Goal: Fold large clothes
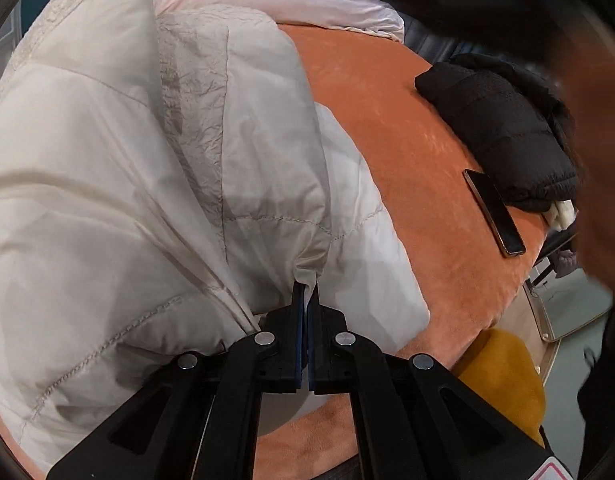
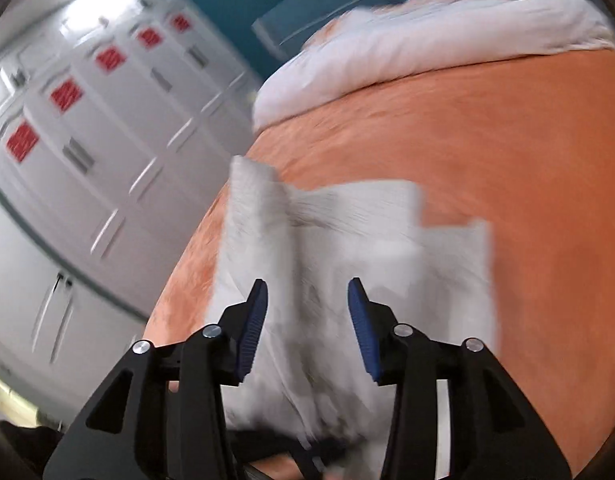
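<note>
A large cream quilted jacket lies on the orange bedspread. My left gripper is shut on a pinch of the jacket's fabric near its hem. In the right wrist view, my right gripper is open above a blurred part of the cream jacket, with nothing between its blue pads. The view is motion-blurred.
A black puffer jacket lies at the bed's right side with a phone beside it. A mustard cloth sits at the near bed corner. A pale pink duvet is bunched at the bed's head. White wardrobes stand left.
</note>
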`<state>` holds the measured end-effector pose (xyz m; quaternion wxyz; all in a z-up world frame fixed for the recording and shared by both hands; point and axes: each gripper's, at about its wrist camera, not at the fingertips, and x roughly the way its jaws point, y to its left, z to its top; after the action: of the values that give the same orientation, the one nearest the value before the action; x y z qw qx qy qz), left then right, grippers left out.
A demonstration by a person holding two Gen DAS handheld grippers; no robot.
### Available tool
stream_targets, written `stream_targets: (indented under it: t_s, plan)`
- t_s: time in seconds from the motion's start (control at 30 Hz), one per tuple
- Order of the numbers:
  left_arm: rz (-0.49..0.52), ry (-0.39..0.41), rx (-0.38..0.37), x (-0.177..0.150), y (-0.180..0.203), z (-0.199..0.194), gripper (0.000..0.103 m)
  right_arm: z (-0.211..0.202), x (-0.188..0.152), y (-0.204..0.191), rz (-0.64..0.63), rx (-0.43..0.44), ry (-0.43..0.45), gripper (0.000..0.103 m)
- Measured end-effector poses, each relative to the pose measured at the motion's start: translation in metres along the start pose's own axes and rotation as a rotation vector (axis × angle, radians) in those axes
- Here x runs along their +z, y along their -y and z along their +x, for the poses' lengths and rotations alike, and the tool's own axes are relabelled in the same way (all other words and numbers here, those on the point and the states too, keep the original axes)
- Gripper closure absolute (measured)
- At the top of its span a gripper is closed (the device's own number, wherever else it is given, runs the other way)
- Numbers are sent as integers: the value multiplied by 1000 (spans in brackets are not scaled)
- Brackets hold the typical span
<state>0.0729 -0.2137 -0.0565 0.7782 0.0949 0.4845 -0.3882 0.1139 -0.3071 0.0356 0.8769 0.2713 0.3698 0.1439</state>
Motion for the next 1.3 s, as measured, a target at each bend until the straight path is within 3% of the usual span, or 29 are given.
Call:
stream_targets:
  t_s: [0.07, 0.13, 0.17, 0.2, 0.23, 0.3, 0.47, 0.6, 0.73, 0.93, 1.07, 1.13, 1.3]
  plan:
    - [-1, 7, 1, 0, 5, 0, 103, 31, 14, -8, -6, 63, -94, 48]
    - [-36, 22, -28, -3, -1, -11, 103, 69, 22, -22, -38, 37, -186, 48]
    - [-36, 27, -29, -3, -1, -15, 103, 82, 23, -26, -56, 15, -218, 52]
    - [-27, 44, -31, -6, -1, -24, 103, 94, 21, -31, -84, 10, -258, 71]
    - [-16, 61, -38, -9, -1, -33, 103, 97, 20, -34, -108, 30, -272, 78]
    - [11, 98, -58, -16, -2, -61, 101, 88, 17, -38, -125, 33, -240, 92]
    - [-10, 221, -118, -24, -15, -139, 100, 27, 10, -22, -79, 17, -52, 97]
    - [-69, 323, -68, -8, -36, -168, 94, -14, -18, 27, 74, -31, 68, 97]
    - [-94, 331, 26, 27, -51, -150, 93, -28, -49, 84, 254, -58, 125, 97]
    - [-118, 252, 41, 70, -43, -95, 91, -15, -79, 119, 362, -55, 150, 95]
    - [-113, 203, 107, 77, -40, -56, 79, -8, -99, 145, 418, -14, 163, 94]
    - [-108, 194, 148, 77, -44, -39, 78, -4, -102, 148, 432, -6, 166, 95]
    - [4, 204, 269, 75, -28, -17, 65, -7, -95, 153, 451, 0, 167, 91]
